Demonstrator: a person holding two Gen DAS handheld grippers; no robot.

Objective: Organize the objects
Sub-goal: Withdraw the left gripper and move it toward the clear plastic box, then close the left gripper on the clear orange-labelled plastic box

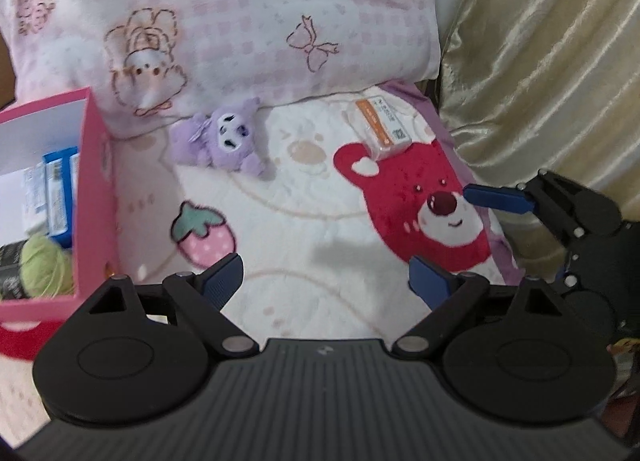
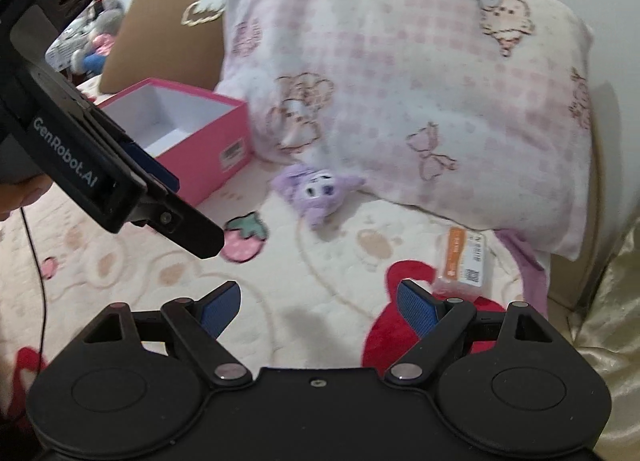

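A purple plush toy [image 1: 224,139] lies on the blanket below the pillow; it also shows in the right wrist view [image 2: 320,191]. A small orange-and-white box [image 1: 382,125] lies on the red bear print, also in the right wrist view [image 2: 464,261]. A pink box [image 1: 94,197] at the left holds blue packets [image 1: 60,189] and a green yarn ball [image 1: 44,265]; it shows in the right wrist view [image 2: 208,141]. My left gripper [image 1: 326,281] is open and empty above the blanket. My right gripper [image 2: 318,307] is open and empty, close to the orange box.
A pink checked pillow [image 1: 248,21] lies at the back. A gold curtain [image 1: 552,61] hangs at the right. The right gripper's fingers [image 1: 500,197] enter the left wrist view at the right; the left gripper's body [image 2: 100,165] crosses the right wrist view at the left.
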